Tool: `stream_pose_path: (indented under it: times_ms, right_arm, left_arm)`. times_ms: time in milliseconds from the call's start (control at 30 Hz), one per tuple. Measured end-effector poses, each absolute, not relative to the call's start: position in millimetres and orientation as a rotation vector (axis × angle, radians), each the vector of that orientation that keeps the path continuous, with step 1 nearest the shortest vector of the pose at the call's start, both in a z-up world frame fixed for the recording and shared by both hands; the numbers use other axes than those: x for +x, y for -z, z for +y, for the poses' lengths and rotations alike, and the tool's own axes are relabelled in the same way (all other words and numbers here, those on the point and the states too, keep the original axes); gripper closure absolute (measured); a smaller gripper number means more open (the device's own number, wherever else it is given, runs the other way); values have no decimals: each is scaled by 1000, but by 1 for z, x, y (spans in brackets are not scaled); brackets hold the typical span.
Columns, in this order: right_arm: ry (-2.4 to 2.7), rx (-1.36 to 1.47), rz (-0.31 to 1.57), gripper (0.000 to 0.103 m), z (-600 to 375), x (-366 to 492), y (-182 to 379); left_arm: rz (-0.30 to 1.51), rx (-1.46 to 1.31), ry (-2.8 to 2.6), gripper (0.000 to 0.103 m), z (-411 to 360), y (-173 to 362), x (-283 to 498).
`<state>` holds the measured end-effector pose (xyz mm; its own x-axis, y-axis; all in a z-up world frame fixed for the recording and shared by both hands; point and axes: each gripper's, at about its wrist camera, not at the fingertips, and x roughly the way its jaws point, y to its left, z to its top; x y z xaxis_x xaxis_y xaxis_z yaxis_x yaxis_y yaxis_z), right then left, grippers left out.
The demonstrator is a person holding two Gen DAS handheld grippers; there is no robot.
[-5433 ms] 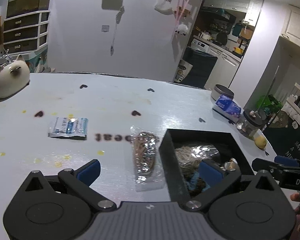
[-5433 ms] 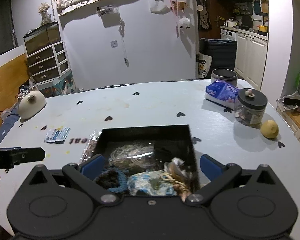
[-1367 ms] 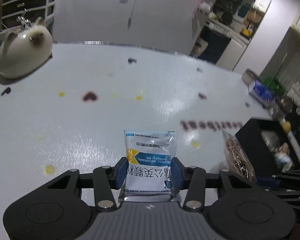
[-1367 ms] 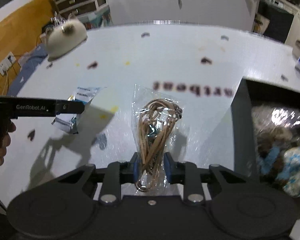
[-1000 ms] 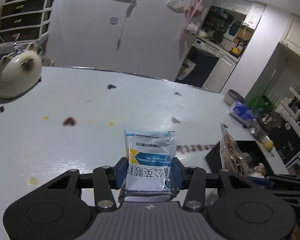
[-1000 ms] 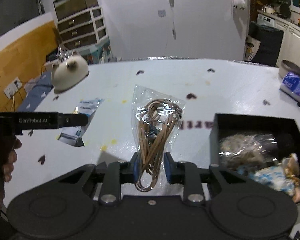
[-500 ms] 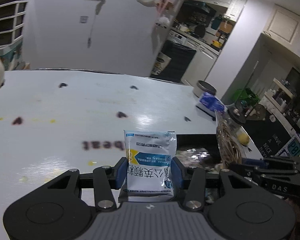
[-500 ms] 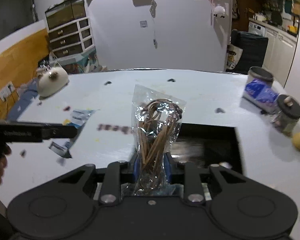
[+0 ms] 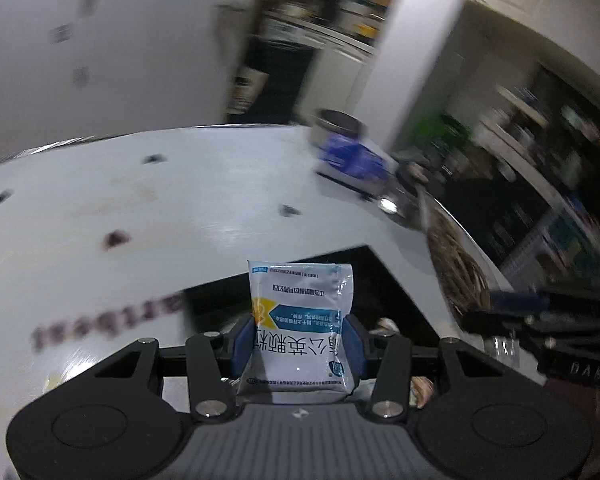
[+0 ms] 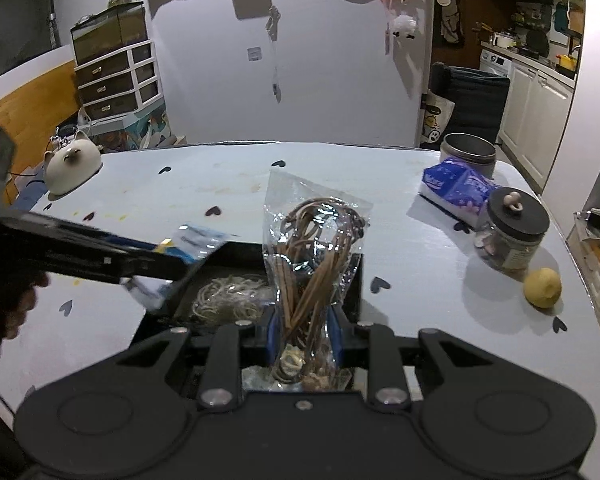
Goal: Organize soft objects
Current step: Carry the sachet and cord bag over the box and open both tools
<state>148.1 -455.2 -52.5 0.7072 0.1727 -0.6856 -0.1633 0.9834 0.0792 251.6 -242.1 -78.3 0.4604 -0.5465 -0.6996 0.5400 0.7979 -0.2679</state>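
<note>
My left gripper (image 9: 298,344) is shut on a white and blue sachet (image 9: 300,320) and holds it upright over the near left part of the black box (image 9: 384,276). In the right wrist view that sachet (image 10: 188,246) hangs above the box's left wall (image 10: 228,254). My right gripper (image 10: 305,338) is shut on a clear bag of brown cords (image 10: 314,256), upright over the box's near side. Inside the box lie a bagged pale cord coil (image 10: 226,300) and small soft items, partly hidden by my fingers.
On the white table (image 10: 220,188) stand a cat-shaped ceramic piece (image 10: 71,166) at far left, a metal tin (image 10: 468,152), a blue tissue pack (image 10: 456,186), a lidded glass jar (image 10: 512,232) and a yellow fruit (image 10: 542,288) at right. A hand (image 10: 12,312) holds the left tool.
Both grippers have carried their packets from the table's left side rightwards to above the black box. The left view has rolled and blurred. Neither grip has changed.
</note>
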Motion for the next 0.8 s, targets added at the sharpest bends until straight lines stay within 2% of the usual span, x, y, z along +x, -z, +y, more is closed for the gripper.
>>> stream_pose_path:
  times_ms: [367,567,633,767,800]
  right_arm:
    - [-127,63,759,76,-492,143,55]
    - [-141,63,772,76,-493,144,57]
    - [-152,56,772,76,-491,145,56]
    - [-158,54,764,76,-491,151,54]
    - [-159,55,761,76,-491,152,53]
  left_arm:
    - [1005,321,1168,53,-317,119,252]
    - [1008,342,1247,40,-327,135,267]
    - [1018,313,1240,33,-322,131,268]
    - [978,195,1190,35,-302,113,268]
    - [965,168,1179,43,-297,108,268]
